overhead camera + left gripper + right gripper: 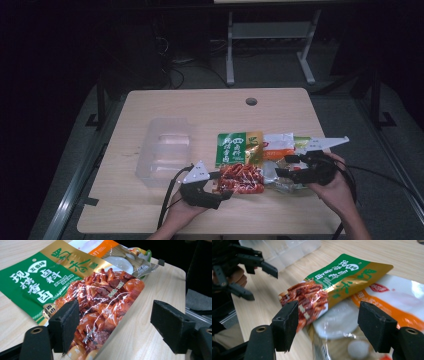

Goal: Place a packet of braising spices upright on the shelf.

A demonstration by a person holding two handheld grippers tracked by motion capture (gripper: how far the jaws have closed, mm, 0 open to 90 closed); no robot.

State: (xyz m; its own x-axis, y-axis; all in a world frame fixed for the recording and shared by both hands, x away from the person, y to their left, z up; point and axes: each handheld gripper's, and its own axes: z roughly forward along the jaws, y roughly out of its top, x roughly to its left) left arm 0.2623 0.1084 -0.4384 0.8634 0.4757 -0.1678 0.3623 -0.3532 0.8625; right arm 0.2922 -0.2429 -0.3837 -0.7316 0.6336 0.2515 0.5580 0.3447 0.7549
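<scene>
Left gripper view: red snack pouch (105,305) lies flat, near-centre of table (150,210), overlapping green packet (37,285). Left gripper (115,327) and right gripper (328,327) both released. Judged light, soft, slippery film; pinch near edge seam.

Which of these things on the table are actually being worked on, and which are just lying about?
In hand:
left gripper, open, at the red snack packet
right gripper, open, over the clear packet with white balls

Lying about:
green and gold packet
orange and white packet
clear plastic box
</scene>
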